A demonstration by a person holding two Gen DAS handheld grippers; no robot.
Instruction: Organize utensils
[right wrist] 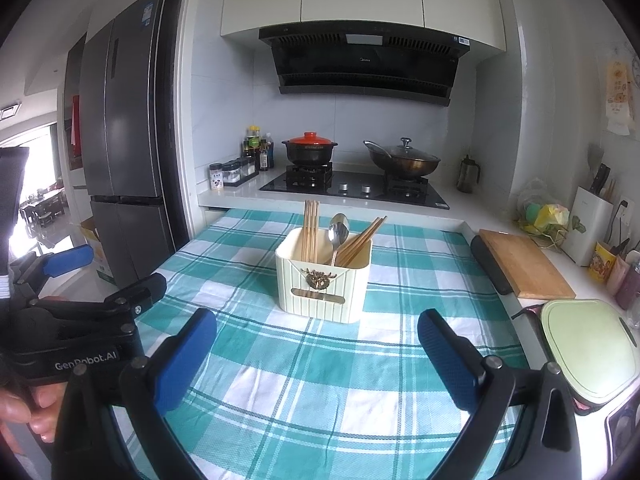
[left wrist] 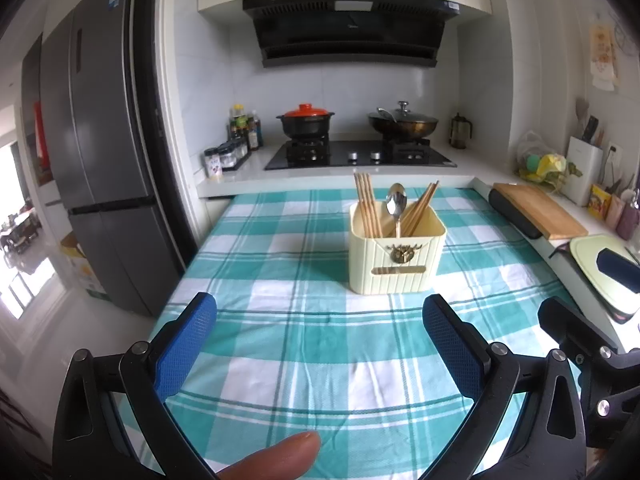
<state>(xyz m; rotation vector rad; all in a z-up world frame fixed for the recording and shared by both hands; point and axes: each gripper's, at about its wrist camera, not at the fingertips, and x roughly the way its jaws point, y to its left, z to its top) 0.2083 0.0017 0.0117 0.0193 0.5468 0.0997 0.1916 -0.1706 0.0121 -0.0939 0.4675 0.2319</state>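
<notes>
A cream ribbed holder (left wrist: 396,256) stands upright on the teal-and-white checked cloth (left wrist: 280,320), near the far end of the table, its front with the brass ornament facing the cameras. One bunch of chopsticks (left wrist: 366,210) stands almost straight up at the holder's left side. A second bunch (left wrist: 420,210) leans with its tips up and to the right. Between them a metal spoon (left wrist: 397,204) stands handle down, bowl up; its handle is hidden inside the holder.

The left gripper (left wrist: 320,344) hovers low over the near part of the cloth, fingers spread wide with nothing between them, pointing toward the holder. A fingertip (left wrist: 280,454) shows at the bottom edge of its view. The right gripper (right wrist: 316,356) is held the same way just beside it, also spread and empty. In the right wrist view the left gripper appears at the left edge, partly cut off, with the hand holding it blurred.
</notes>
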